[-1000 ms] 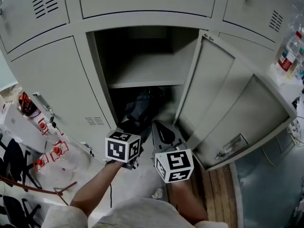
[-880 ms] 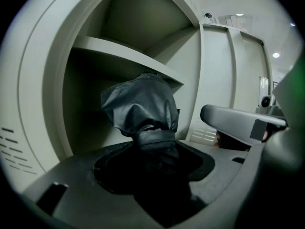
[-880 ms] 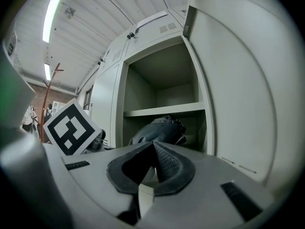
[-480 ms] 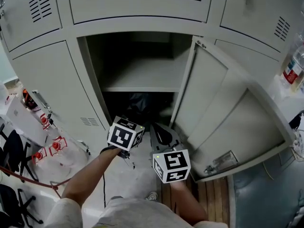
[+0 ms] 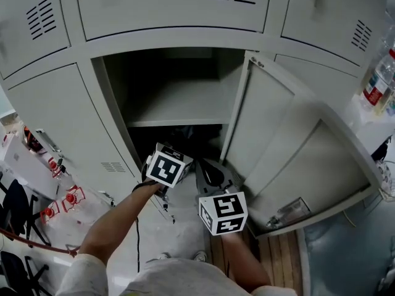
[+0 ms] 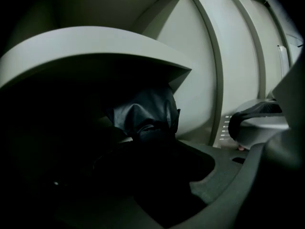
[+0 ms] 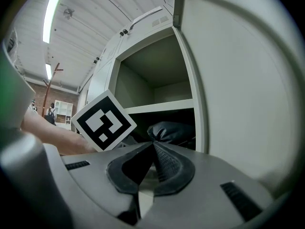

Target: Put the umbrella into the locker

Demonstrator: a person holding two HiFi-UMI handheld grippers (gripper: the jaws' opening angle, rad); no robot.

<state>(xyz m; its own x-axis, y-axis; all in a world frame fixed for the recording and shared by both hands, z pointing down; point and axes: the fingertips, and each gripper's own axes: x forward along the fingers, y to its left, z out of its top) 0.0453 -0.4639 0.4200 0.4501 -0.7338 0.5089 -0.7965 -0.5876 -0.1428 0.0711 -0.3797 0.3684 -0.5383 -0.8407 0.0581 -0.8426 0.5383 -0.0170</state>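
Observation:
The umbrella [image 5: 189, 134] is a folded bundle of dark fabric in the open locker's lower compartment, under the shelf [image 5: 179, 103]. It fills the middle of the left gripper view [image 6: 145, 113] and shows in the right gripper view [image 7: 171, 130]. My left gripper [image 6: 150, 144] reaches into that compartment; its marker cube [image 5: 168, 167] hides the jaws from above. The jaws are lost in shadow, with the fabric right at their tips, and they look shut on it. My right gripper [image 5: 208, 170] hangs outside the opening, by the door, shut on nothing [image 7: 152, 147].
The locker door [image 5: 278, 147] stands swung open to the right, close beside my right gripper. Shut locker doors [image 5: 62, 122] surround the opening. Bottles [image 5: 374, 82] stand at the far right. Red-and-white items [image 5: 68, 199] and dark chairs lie on the floor at left.
My left gripper has moved up and forward into the lower compartment, and more of the umbrella is now hidden behind its cube. The right gripper has stayed roughly where it was.

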